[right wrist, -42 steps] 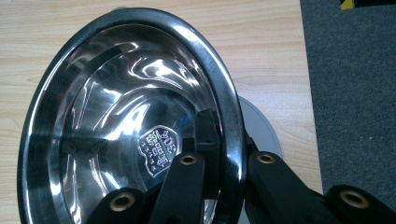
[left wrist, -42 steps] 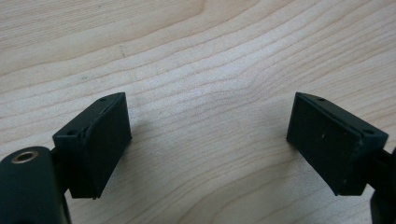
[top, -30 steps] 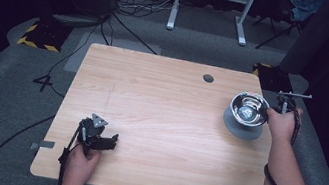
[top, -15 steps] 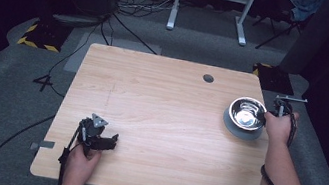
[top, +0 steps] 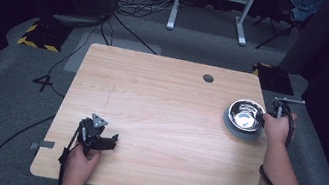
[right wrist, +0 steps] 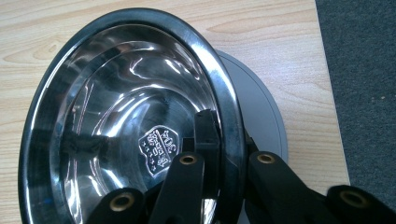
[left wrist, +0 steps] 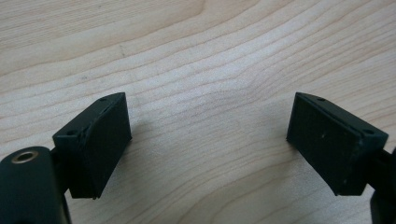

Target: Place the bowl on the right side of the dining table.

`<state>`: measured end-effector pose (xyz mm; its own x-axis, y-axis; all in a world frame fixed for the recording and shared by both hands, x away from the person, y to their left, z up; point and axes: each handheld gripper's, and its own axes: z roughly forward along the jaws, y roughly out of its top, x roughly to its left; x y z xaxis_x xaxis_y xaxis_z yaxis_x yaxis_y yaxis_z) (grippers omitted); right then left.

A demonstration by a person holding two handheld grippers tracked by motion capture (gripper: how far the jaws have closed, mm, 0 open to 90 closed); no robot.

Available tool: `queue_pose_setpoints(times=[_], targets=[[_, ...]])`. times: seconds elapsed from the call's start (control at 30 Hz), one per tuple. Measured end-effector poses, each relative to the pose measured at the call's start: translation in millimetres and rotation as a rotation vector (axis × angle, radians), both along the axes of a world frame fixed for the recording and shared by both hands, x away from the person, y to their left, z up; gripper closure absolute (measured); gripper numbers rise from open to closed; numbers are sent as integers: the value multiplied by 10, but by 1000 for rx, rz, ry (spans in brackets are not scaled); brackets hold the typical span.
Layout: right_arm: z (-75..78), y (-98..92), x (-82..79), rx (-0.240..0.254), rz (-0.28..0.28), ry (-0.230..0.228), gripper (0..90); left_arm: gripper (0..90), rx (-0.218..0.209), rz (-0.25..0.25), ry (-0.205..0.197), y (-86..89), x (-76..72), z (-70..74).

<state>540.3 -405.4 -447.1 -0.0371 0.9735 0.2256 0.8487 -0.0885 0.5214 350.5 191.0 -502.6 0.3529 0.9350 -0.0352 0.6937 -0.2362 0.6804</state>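
Observation:
A shiny steel bowl (top: 245, 114) (right wrist: 130, 116) is at the table's right edge, over a round grey plate (top: 229, 125) (right wrist: 264, 102). My right gripper (top: 278, 111) (right wrist: 227, 140) is shut on the bowl's near rim, with one jaw inside the bowl and the other outside under the rim. The bowl looks tilted in the right gripper view; I cannot tell whether it rests on the plate. My left gripper (top: 110, 141) (left wrist: 210, 135) lies on the wooden table (top: 161, 102) near the front left. Its jaws stand wide open with only bare wood between the fingers (left wrist: 100, 140).
A small round hole (top: 208, 78) is in the tabletop near the far edge. The table's right edge (right wrist: 327, 70) runs close beside the plate, with grey carpet (right wrist: 364, 70) beyond. Cables and a white desk frame (top: 210, 4) are on the floor behind.
My right hand has sunk a little with the bowl, bringing it lower over the grey plate. The left gripper has stayed in place.

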Motion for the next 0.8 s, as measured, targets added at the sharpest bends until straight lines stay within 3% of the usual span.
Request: queue_pose_setpoints(times=[0.8], targets=[[-58,-40,18,-16,4,8,847,136,0,1,-1,-1,0,-1]])
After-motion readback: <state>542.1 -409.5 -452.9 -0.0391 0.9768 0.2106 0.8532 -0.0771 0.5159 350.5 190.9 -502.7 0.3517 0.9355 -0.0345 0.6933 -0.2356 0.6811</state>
